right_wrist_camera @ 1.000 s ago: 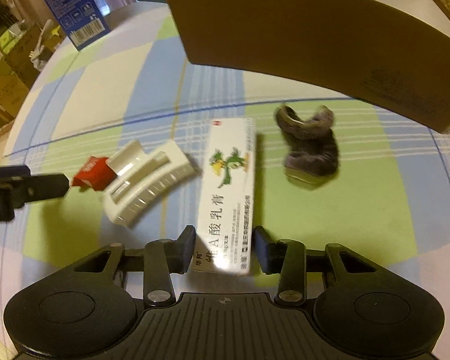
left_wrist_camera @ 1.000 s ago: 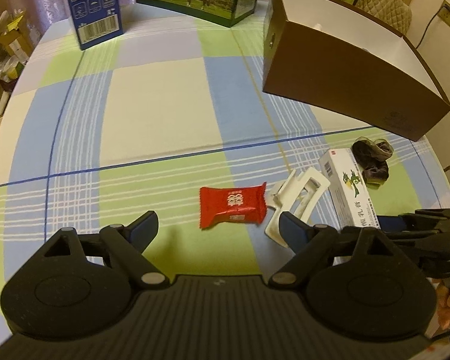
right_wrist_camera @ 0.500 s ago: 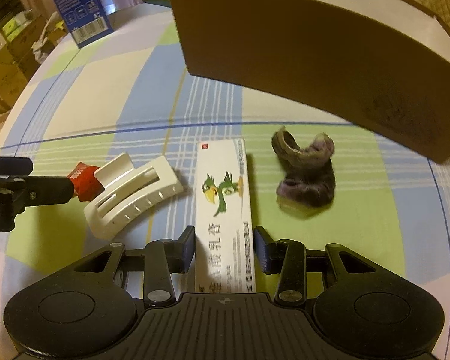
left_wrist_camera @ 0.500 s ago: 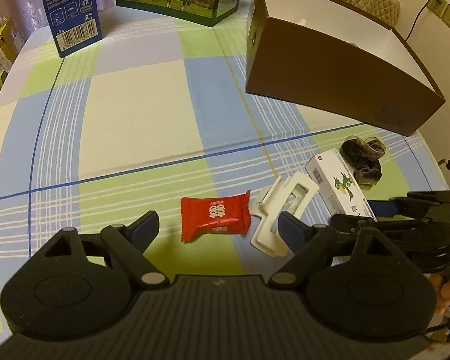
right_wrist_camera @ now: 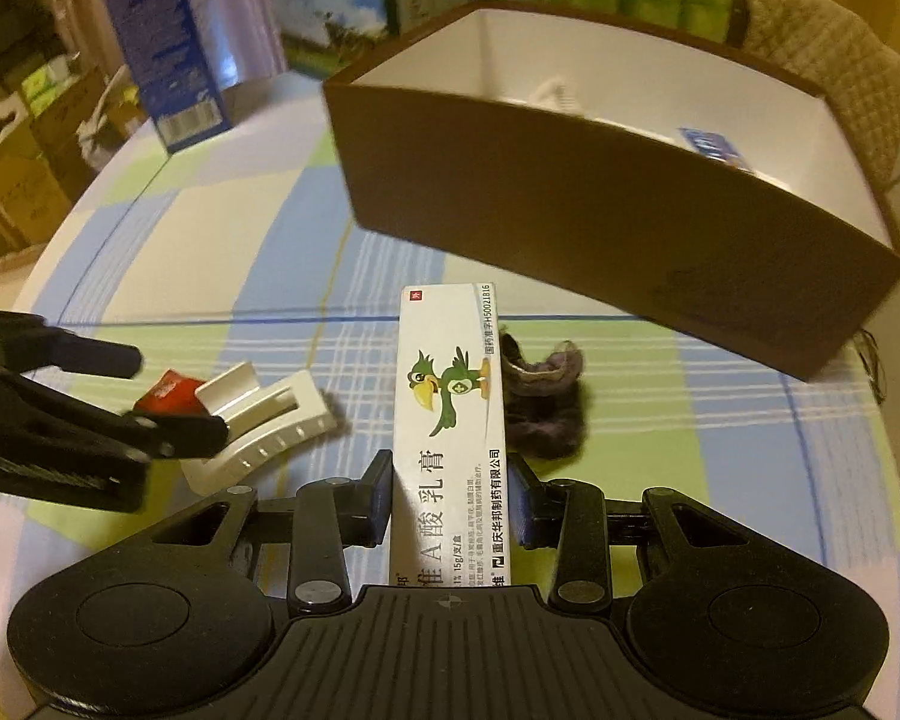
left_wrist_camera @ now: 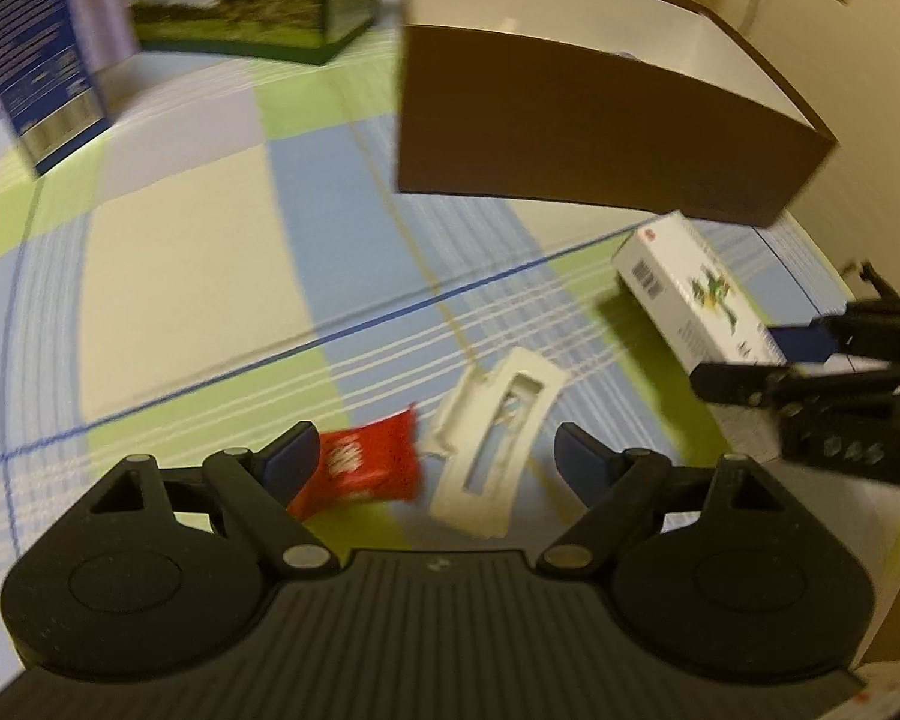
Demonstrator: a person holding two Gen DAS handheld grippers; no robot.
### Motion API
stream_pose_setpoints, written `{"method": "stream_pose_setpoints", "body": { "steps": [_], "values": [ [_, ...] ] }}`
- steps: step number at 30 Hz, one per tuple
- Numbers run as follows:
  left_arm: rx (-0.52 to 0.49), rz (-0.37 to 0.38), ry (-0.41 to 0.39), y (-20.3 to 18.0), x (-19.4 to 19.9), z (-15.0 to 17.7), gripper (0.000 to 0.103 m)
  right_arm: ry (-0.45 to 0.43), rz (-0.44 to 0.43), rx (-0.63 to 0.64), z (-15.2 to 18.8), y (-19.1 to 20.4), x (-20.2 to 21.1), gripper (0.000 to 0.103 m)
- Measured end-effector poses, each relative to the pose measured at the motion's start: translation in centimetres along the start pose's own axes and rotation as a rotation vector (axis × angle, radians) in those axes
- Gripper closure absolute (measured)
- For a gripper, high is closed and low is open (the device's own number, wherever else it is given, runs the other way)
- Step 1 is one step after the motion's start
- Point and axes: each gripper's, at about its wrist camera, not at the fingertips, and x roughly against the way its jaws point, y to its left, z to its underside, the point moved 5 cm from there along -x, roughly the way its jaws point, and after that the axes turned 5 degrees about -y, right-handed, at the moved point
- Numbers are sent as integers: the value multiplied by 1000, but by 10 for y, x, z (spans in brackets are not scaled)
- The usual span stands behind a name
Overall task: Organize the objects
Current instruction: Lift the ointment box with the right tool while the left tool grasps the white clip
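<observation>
the right tongs [right_wrist_camera: 450, 495] are clenched on the ointment box [right_wrist_camera: 450, 420], held clear of the bench [right_wrist_camera: 180, 252] with its far end pointing at the brown box [right_wrist_camera: 600, 228]. the left tongs [left_wrist_camera: 435, 459] are released, low over the red sachet [left_wrist_camera: 360, 471] and white clip [left_wrist_camera: 495, 441], which lie just beside each other. a dark scrunchie [right_wrist_camera: 546, 408] lies beside the ointment box

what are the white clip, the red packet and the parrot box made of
White clip: looks like hard matte plastic, moulded slots. Red packet: likely thin glossy film, crimped edge. Parrot box: printed smooth cardboard with sharp folded edges, clamped in the right gripper.
</observation>
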Motion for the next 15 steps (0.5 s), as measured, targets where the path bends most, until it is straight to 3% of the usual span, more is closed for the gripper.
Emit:
{"method": "stream_pose_setpoints", "body": {
  "steps": [6, 9, 15],
  "values": [
    [-89, 32, 26, -19, -26, -4, 40, -10, 21, -83, 10, -22, 20, 68],
    [-115, 32, 41, -26, -34, -3, 58, -17, 21, -109, 14, -30, 31, 68],
    [-121, 46, 52, -46, -35, 1, 67, -17, 11, -135, 22, -39, 45, 68]
  ]
}}
